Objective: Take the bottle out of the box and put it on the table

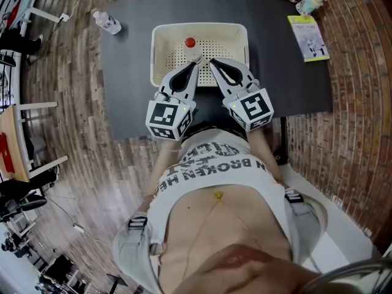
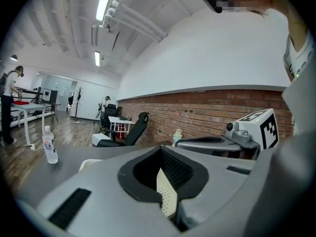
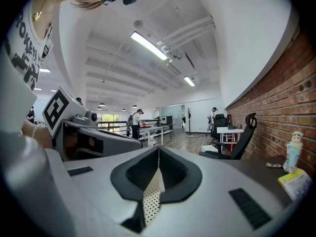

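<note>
A clear bottle with a red cap (image 1: 190, 46) stands in the white perforated basket (image 1: 164, 41) on the dark table (image 1: 131, 72). My left gripper (image 1: 196, 64) and right gripper (image 1: 212, 62) hover side by side over the basket's near rim, their tips just short of the bottle. Both are shut with nothing between the fingers. In the left gripper view the jaws (image 2: 161, 151) meet, and only a strip of perforated basket wall (image 2: 166, 194) shows through the gap. The right gripper view shows its jaws (image 3: 158, 151) closed the same way. The bottle is hidden in both gripper views.
A second clear bottle (image 1: 108, 22) (image 2: 49, 146) stands on the table's far left corner. A yellow booklet (image 1: 308, 37) (image 3: 296, 181) and a small figurine (image 1: 310, 2) (image 3: 295, 150) lie at the far right. Chairs and desks stand beyond the table.
</note>
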`<state>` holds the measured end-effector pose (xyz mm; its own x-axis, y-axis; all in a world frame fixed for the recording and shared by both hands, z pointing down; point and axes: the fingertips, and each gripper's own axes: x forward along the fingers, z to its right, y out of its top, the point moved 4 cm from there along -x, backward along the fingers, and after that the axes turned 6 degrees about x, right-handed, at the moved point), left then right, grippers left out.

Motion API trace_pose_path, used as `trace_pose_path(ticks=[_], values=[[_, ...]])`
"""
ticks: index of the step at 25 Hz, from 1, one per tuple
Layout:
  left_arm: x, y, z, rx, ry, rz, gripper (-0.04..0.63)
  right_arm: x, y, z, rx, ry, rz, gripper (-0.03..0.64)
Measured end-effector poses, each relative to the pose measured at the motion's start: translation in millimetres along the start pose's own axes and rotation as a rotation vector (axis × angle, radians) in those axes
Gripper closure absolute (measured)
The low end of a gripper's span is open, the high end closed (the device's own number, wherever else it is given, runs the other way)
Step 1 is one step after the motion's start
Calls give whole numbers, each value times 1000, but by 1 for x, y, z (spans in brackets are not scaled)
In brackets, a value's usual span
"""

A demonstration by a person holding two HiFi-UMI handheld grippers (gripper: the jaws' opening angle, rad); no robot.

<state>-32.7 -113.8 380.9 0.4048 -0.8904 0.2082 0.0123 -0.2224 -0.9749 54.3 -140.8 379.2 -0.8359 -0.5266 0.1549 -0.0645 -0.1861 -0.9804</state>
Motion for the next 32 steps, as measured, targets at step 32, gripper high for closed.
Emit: trace_pose_path(ticks=[32], values=[[37,-29,-29,-42,-33,-64,589,17,-20,22,0,-47,-79,607]])
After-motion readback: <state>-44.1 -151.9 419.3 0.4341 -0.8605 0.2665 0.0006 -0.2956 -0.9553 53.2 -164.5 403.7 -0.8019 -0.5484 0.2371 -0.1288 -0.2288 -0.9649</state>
